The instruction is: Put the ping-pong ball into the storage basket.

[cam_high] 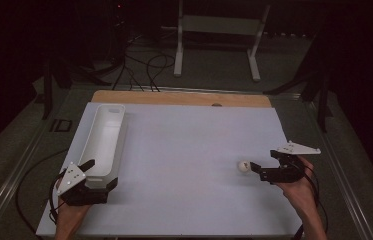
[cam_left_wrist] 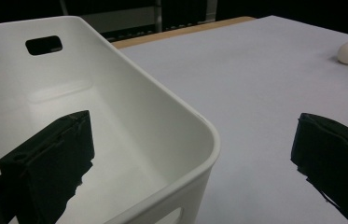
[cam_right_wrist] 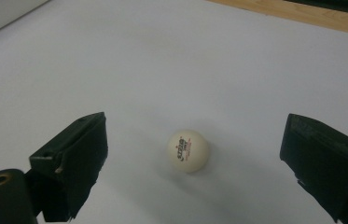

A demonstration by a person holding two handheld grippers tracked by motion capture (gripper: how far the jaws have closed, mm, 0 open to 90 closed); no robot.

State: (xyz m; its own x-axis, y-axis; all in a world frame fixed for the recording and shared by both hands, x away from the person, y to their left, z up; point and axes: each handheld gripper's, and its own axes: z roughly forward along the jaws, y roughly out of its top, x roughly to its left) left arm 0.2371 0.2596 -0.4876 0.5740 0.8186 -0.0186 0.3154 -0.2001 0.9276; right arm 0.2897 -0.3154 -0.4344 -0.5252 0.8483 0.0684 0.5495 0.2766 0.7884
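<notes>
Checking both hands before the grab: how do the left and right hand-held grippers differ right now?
The left hand-held gripper straddles the white bin's near wall, one jaw inside, one outside; the right hand-held gripper has the ping-pong ball on the table between its jaws. The left points away from the person, the right points leftward. Both are open, gripping nothing.

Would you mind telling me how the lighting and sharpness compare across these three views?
High view: dim, with dark surroundings and only the white table lit; the ball is small and soft. Right gripper view: brighter, the ball casts a faint shadow, its print slightly blurred. Left gripper view: even light on the bin, mild sheen inside, near tongs soft.
</notes>
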